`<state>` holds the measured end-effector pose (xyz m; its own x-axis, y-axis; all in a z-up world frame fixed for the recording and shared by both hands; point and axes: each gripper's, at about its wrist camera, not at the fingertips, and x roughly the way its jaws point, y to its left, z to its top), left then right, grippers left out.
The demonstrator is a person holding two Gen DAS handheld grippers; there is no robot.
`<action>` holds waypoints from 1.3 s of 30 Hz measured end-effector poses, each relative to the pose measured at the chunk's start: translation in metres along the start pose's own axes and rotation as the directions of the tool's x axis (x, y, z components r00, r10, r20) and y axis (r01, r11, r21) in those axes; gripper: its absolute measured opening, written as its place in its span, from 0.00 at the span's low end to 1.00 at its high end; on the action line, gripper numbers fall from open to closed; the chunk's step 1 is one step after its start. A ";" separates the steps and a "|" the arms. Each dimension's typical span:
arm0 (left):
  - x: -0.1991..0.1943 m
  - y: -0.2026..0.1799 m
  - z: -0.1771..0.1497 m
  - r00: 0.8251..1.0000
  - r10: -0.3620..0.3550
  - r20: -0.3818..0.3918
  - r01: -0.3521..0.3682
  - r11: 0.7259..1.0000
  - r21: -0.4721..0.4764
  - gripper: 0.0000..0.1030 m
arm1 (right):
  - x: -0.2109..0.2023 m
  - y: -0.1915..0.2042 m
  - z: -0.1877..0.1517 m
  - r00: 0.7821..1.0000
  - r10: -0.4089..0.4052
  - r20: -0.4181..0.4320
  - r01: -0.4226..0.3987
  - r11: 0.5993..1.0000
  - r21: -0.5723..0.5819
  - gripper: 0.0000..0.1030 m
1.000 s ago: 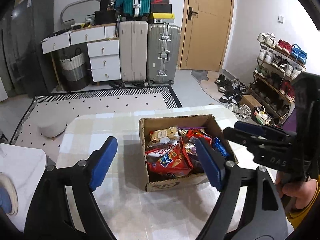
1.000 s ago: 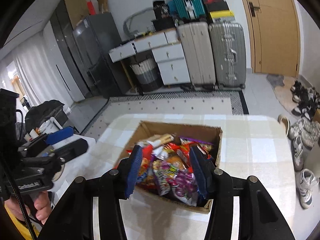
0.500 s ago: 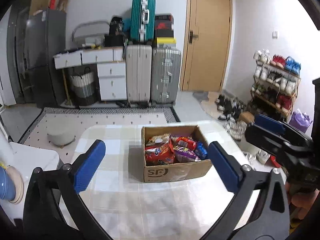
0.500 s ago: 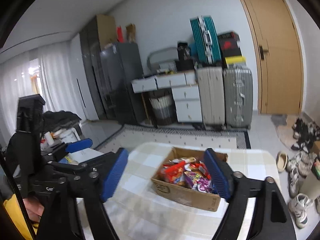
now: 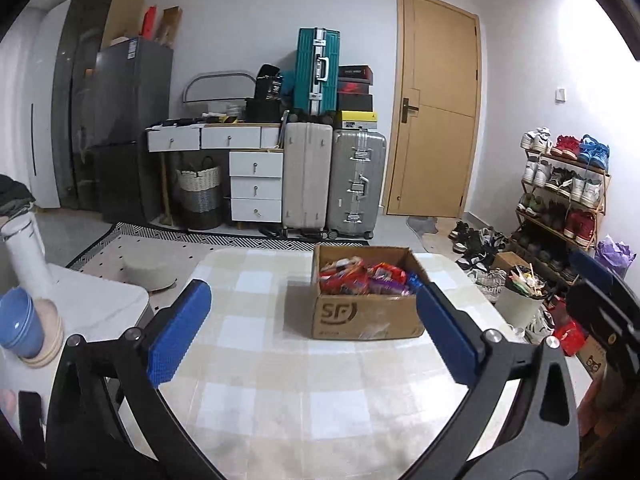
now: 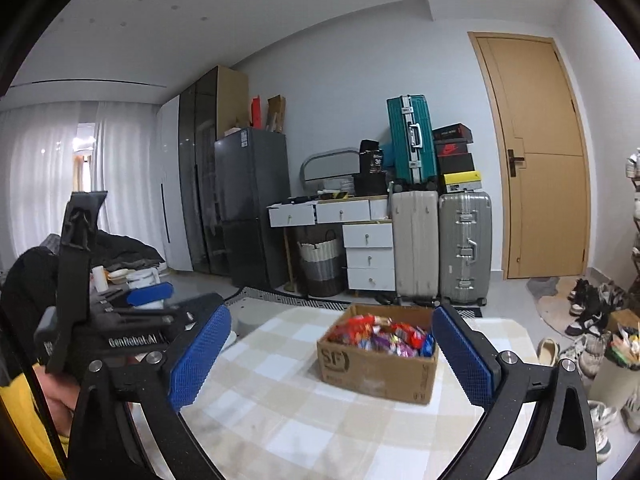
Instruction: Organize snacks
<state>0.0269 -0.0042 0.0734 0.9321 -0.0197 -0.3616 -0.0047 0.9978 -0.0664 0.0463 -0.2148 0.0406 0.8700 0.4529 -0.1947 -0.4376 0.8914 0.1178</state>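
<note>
A cardboard box (image 5: pixel 360 316) marked SF stands on the checked tablecloth (image 5: pixel 280 380), filled with several bright snack packets (image 5: pixel 360 276). My left gripper (image 5: pixel 312 289) is open and well back from the box, nothing between its blue pads. In the right wrist view the same box (image 6: pixel 376 372) and snacks (image 6: pixel 380 334) lie ahead on the table (image 6: pixel 300 420). My right gripper (image 6: pixel 332 314) is empty, its jaws still opening, and it is also held back from the box. A hand holds the left gripper's body (image 6: pixel 120 320) at the left edge.
Suitcases (image 5: pixel 332 184) and white drawers (image 5: pixel 256 184) stand against the far wall beside a dark fridge (image 5: pixel 128 128). A shoe rack (image 5: pixel 560 200) and a bin (image 5: pixel 520 300) are to the right. A white side table (image 5: pixel 100 304) with blue cups (image 5: pixel 20 324) sits to the left.
Both grippers pulled back from over the box and rose, so the box now looks smaller and farther. Both sets of jaws widened, the right from nearly shut.
</note>
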 end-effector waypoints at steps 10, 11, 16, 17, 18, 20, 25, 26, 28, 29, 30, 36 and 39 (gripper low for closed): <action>0.036 0.011 -0.051 0.999 0.045 -0.020 -0.045 0.999 0.017 1.00 | 0.013 -0.013 -0.051 0.997 -0.065 -0.031 0.066 0.998 0.025 0.99; 0.041 0.012 -0.052 0.999 0.045 -0.024 -0.044 0.999 0.012 1.00 | 0.014 -0.014 -0.051 0.998 -0.060 -0.034 0.061 0.998 0.029 0.99; 0.059 0.019 -0.058 0.998 0.048 -0.034 -0.049 0.999 -0.016 1.00 | 0.017 -0.020 -0.052 0.998 -0.062 -0.025 0.064 0.997 0.044 0.99; 0.063 0.020 -0.058 0.998 0.054 -0.034 -0.054 0.998 -0.014 1.00 | 0.017 -0.021 -0.053 0.998 -0.063 -0.025 0.064 0.997 0.046 0.99; 0.066 0.020 -0.058 0.998 0.056 -0.033 -0.057 0.998 -0.009 1.00 | 0.017 -0.021 -0.053 0.998 -0.063 -0.023 0.064 0.997 0.046 0.99; 0.071 0.018 -0.063 0.997 0.064 -0.032 -0.064 0.998 0.006 1.00 | 0.018 -0.023 -0.057 0.997 -0.070 -0.019 0.071 0.996 0.047 0.99; 0.085 0.019 -0.078 0.997 0.067 -0.038 -0.067 0.998 0.009 1.00 | 0.031 -0.034 -0.075 0.994 -0.089 -0.060 0.093 0.993 0.071 0.99; 0.089 0.019 -0.083 0.997 0.066 -0.043 -0.065 0.998 0.008 1.00 | 0.033 -0.036 -0.079 0.993 -0.094 -0.065 0.099 0.992 0.077 0.99; 0.099 0.018 -0.095 0.996 0.076 -0.045 -0.076 0.997 0.016 1.00 | 0.039 -0.041 -0.090 0.992 -0.105 -0.070 0.111 0.990 0.082 0.99; 0.102 0.018 -0.100 0.996 0.082 -0.043 -0.081 0.996 0.021 1.00 | 0.041 -0.042 -0.094 0.991 -0.112 -0.073 0.118 0.990 0.078 0.99; 0.107 0.017 -0.105 0.996 0.084 -0.043 -0.083 0.996 0.026 1.00 | 0.043 -0.043 -0.099 0.990 -0.120 -0.072 0.126 0.989 0.073 0.99; 0.138 0.024 -0.132 0.994 0.093 -0.049 -0.092 0.995 0.026 1.00 | 0.050 -0.045 -0.119 0.987 -0.148 -0.056 0.150 0.988 0.041 0.99; 0.148 0.026 -0.144 0.994 0.104 -0.035 -0.103 0.994 0.023 1.00 | 0.048 -0.041 -0.126 0.987 -0.159 -0.018 0.160 0.987 0.012 0.99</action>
<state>0.1122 0.0097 -0.1156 0.9135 0.0816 -0.3985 -0.0924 0.9957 -0.0079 0.0776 -0.2277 -0.0960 0.9243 0.3053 -0.2289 -0.2904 0.9520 0.0971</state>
